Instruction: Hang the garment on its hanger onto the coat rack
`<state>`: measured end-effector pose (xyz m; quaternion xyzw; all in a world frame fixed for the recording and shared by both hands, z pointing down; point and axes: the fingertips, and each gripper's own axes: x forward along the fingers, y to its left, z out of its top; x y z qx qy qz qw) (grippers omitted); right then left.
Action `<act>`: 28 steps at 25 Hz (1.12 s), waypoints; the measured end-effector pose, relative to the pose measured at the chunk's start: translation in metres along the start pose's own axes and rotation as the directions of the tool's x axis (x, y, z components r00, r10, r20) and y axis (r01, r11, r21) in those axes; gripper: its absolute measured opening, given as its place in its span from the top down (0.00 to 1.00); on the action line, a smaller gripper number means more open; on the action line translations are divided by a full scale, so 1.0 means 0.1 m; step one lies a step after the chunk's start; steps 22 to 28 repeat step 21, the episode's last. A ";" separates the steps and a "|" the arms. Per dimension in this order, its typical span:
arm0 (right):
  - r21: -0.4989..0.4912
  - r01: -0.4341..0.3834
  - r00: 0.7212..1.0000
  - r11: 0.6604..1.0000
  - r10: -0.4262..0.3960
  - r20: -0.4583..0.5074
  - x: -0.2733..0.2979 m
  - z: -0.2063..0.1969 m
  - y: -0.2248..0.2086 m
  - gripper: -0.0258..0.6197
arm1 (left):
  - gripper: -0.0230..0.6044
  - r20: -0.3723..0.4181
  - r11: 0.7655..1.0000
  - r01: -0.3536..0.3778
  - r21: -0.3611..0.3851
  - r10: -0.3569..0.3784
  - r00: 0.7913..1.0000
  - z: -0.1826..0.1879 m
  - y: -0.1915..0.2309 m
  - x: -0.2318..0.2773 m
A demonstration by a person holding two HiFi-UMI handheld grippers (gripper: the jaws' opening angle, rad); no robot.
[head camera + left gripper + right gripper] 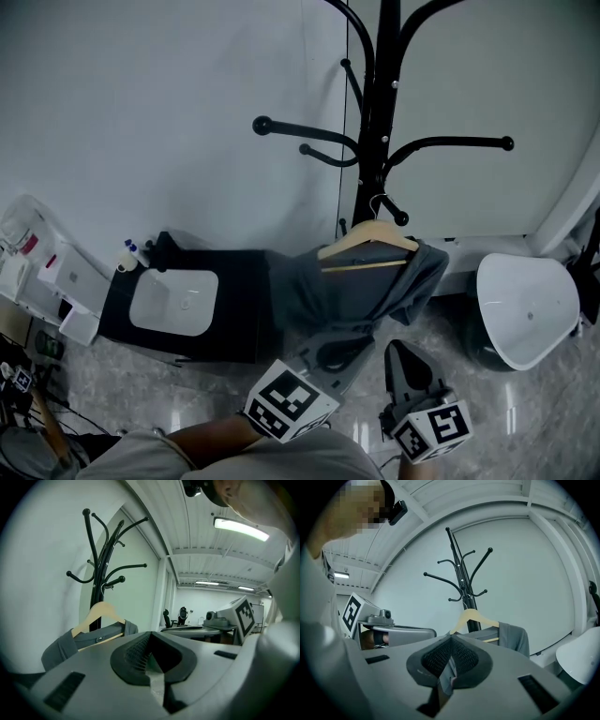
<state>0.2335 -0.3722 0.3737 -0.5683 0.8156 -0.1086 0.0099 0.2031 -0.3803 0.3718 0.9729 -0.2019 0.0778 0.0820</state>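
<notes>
While the grey cloth garment (349, 291) on its pale wooden hanger (369, 240) is hanging low on the black metal coat rack (380, 94), far centre, the left gripper (330, 354) and right gripper (401, 354) are idling near, both closed and empty. Hanging is seemingly done; only a retreat is left.

Hanger (349, 241) is smooth wood, garment (328, 295) matt cloth, coat rack (380, 94) glossy metal.

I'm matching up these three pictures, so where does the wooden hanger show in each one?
Head view: wooden hanger right of centre, mid-height.
Left gripper view: left of centre, just below mid-height.
Right gripper view: just right of centre, mid-height.
Shared landmark: the black coat rack, its pole behind the hanger everywhere.
</notes>
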 end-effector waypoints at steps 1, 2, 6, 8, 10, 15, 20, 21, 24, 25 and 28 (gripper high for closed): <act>0.001 -0.001 1.000 1.000 0.001 -0.001 -0.02 -0.01 0.01 0.94 | 0.96 0.002 1.000 -0.002 -0.002 0.002 1.000 0.00 -0.02 -0.01; 0.001 -0.002 1.000 1.000 0.002 -0.001 -0.03 -0.01 0.03 0.94 | 0.96 0.004 1.000 -0.004 -0.002 0.004 1.000 0.00 -0.04 -0.03; -0.003 -0.008 1.000 1.000 0.008 0.003 -0.07 -0.01 0.07 0.94 | 0.96 0.011 1.000 -0.010 -0.004 0.010 1.000 0.00 -0.05 -0.08; -0.006 -0.010 1.000 1.000 0.010 0.004 -0.08 0.00 0.07 0.94 | 0.96 0.010 1.000 -0.008 -0.005 0.008 1.000 0.01 -0.06 -0.07; -0.007 -0.009 1.000 1.000 0.009 0.003 -0.08 0.00 0.05 0.94 | 0.96 0.010 1.000 -0.006 -0.004 0.006 1.000 0.01 -0.07 -0.05; -0.003 -0.009 1.000 1.000 0.009 0.003 -0.03 0.01 0.03 0.94 | 0.96 0.006 1.000 -0.004 -0.010 0.004 1.000 0.01 -0.04 -0.03; 0.003 -0.016 1.000 1.000 0.016 0.007 0.05 -0.01 -0.01 0.94 | 0.96 0.004 1.000 -0.004 -0.013 0.004 1.000 -0.02 0.03 0.02; 0.004 -0.019 1.000 1.000 0.019 0.009 0.07 -0.01 -0.01 0.94 | 0.96 0.003 1.000 -0.004 -0.010 0.004 1.000 -0.02 0.05 0.03; 0.004 -0.019 1.000 1.000 0.019 0.009 0.07 -0.01 -0.01 0.94 | 0.96 0.003 1.000 -0.004 -0.010 0.004 1.000 -0.02 0.05 0.03; 0.004 -0.019 1.000 1.000 0.019 0.009 0.07 -0.01 -0.01 0.94 | 0.96 0.003 1.000 -0.004 -0.010 0.004 1.000 -0.02 0.05 0.03; 0.004 -0.019 1.000 1.000 0.019 0.009 0.07 -0.01 -0.01 0.94 | 0.96 0.003 1.000 -0.004 -0.010 0.004 1.000 -0.02 0.05 0.03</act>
